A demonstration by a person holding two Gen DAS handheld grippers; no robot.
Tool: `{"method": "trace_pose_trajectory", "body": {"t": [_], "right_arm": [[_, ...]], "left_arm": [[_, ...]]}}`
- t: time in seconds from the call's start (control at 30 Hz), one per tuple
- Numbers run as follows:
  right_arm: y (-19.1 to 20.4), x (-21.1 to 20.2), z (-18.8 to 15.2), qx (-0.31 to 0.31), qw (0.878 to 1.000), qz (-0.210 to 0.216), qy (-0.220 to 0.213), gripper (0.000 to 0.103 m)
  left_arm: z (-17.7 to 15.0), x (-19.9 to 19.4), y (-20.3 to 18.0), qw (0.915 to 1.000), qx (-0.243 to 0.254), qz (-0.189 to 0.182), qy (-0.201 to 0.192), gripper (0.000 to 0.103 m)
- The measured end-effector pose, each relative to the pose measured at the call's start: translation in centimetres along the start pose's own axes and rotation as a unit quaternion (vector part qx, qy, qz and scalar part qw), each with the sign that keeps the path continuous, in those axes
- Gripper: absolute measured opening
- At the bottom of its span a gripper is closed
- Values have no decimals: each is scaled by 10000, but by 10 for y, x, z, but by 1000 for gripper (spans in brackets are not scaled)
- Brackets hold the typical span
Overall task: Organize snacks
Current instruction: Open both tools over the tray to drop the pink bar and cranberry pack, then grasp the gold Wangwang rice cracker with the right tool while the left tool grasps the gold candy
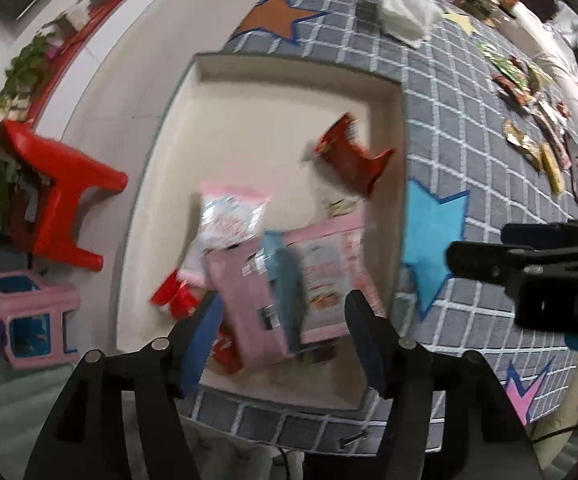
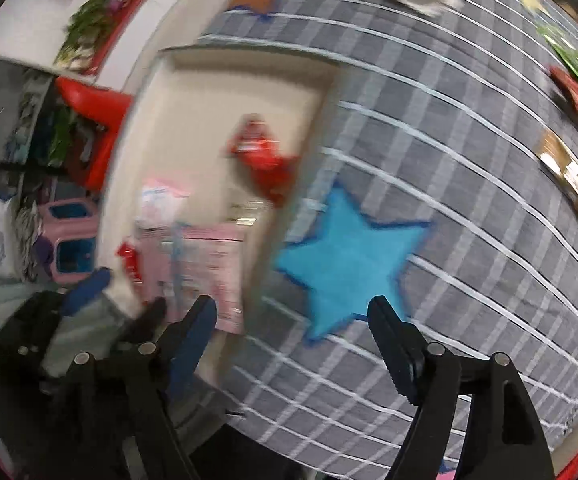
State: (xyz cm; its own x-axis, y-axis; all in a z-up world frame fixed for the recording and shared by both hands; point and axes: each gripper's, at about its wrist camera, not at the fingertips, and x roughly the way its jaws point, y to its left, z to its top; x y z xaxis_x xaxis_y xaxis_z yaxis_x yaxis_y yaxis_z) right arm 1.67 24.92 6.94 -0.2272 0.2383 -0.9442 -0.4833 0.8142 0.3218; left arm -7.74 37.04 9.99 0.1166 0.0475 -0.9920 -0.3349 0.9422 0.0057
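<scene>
Grey mat [image 1: 469,92] with a white grid, the largest surface in both views, patterned with an orange star [image 1: 277,18], a blue star [image 1: 433,236], a pale yellow star [image 1: 463,20] and a pink star [image 1: 523,394]; the same blue star [image 2: 353,256] fills the middle of the right wrist view; cream open box [image 1: 265,120] resting on the mat's left part, with raised walls; inside it, the task's snacks: a large pink packet [image 1: 329,276] near the right wall, its printed panels too blurred to read; a narrower pink packet [image 1: 249,304] lying across it with a blue strip [image 1: 285,288] between them, small dark label patches illegible; a pink-and-white packet [image 1: 229,216] just above; a red packet [image 1: 353,156] tilted near the right wall; another red packet [image 1: 173,296] at the lower left, partly under the pink ones; loose snack wrappers [image 1: 529,112] scattered on the mat's far right, well apart from the box; a white bag [image 1: 405,12] near the yellow star; red stool [image 1: 61,196] and pink stool [image 1: 29,316] on the floor to the left; left tool [image 1: 285,340] with fingers spread apart above the box's near end, gripping nothing; right tool [image 2: 293,344] likewise spread wide and empty, over the blue star; both views are motion-blurred and no writing can be read.
</scene>
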Motion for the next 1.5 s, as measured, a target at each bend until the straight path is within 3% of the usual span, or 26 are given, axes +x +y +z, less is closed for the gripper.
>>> {"method": "trace_pose_trajectory", "body": {"t": [0.23, 0.47, 0.63, 0.7, 0.77, 0.83, 0.9, 1.0, 1.17, 1.27, 1.33, 1.4, 1.5], "right_arm": [[-125, -26, -8, 1368, 9892, -380, -373, 79], [-243, -43, -3, 3021, 9485, -524, -791, 79], [-281, -41, 18, 3479, 9293, -679, -1034, 79], [-288, -41, 30, 3500, 9262, -756, -1178, 79], [-290, -40, 42, 3461, 9243, -895, -1337, 88], [-294, -35, 54, 3471, 9225, -961, -1386, 89], [-298, -26, 61, 3419, 9268, -973, -1214, 91], [-279, -19, 60, 2837, 9412, -1483, -1079, 91], [-237, -7, 19, 2425, 9570, -1393, -775, 91], [-194, 6, -17, 1866, 9727, -1310, -431, 91], [-179, 9, -35, 1713, 9786, -1076, -381, 91], [-180, 2, -56, 1960, 9764, -762, -492, 91], [-201, -14, -79, 2389, 9659, -737, -679, 91]], "left_arm": [[17, -2, -47, 9983, 537, -201, -31, 75], [18, 9, -98, 9946, 940, -413, 180, 80], [14, 11, -117, 9927, 1088, -445, 260, 80], [12, 13, -118, 9925, 1093, -433, 343, 80], [10, 14, -117, 9925, 1106, -359, 386, 80], [9, 18, -115, 9923, 1111, -284, 460, 80], [9, 21, -111, 9925, 1088, -248, 509, 80], [9, 25, -107, 9924, 1078, -241, 551, 80], [16, 29, -104, 9918, 1117, -270, 552, 80], [23, 32, -105, 9912, 1156, -319, 561, 80], [27, 33, -107, 9901, 1265, -313, 525, 80], [29, 33, -110, 9886, 1405, -300, 456, 80], [37, 31, -130, 9863, 1569, -300, 420, 80]]}}
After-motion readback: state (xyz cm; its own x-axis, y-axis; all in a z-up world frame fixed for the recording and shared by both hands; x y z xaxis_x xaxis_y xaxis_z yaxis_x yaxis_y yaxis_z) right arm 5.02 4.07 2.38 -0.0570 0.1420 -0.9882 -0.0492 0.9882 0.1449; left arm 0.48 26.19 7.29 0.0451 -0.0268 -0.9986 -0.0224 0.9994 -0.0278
